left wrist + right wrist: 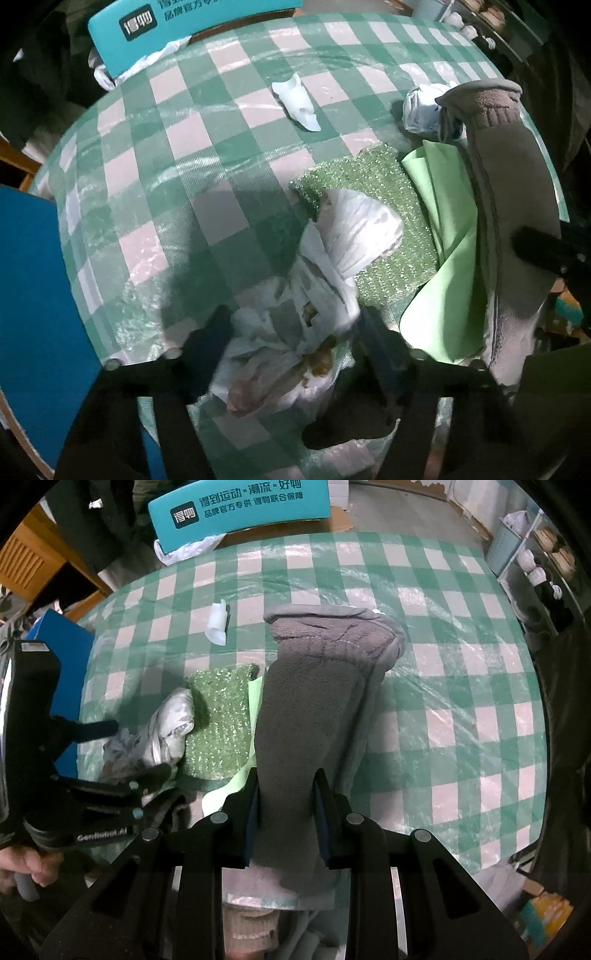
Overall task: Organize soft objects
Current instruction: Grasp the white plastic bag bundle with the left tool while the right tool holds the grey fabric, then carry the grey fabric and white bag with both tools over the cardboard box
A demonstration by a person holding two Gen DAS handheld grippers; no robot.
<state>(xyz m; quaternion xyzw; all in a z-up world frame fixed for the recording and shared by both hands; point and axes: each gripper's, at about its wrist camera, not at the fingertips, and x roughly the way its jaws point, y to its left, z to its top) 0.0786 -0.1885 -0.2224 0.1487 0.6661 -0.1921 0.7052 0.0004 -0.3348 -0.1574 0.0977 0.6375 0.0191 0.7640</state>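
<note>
Both fingers of the right gripper (284, 812) press against the sides of a grey fleece slipper (317, 701), clamped on its near end; the slipper stretches away from the jaws over the green-and-white checked tablecloth (461, 709), its open cuff at the far end. Fingers of the left gripper (295, 332) stand apart on either side of a crumpled white plastic bag (295, 332); the bag lies between them, but whether the pads touch it cannot be told from either view.

Taking the glittery green sponge cloth (384, 206) as landmark: the plastic bag overlaps its near left edge, one puffed lobe resting on top of it; a sheet of light green fabric (450, 236) lies just to its right, partly over it; the grey slipper runs along the far side of that fabric, right of the sponge cloth again. Beyond the sponge cloth, toward the far right, sits a small ball of crumpled white plastic (421, 110), touching the slipper's cuff in the left wrist view; beyond it to the far left, well apart, lies a small white plastic piece (295, 103) on the bare cloth. Past the table's far edge stands a teal chair back (240, 513) with printed white characters; a blue box (29, 288) sits at the table's left edge, well left of the sponge cloth.
</note>
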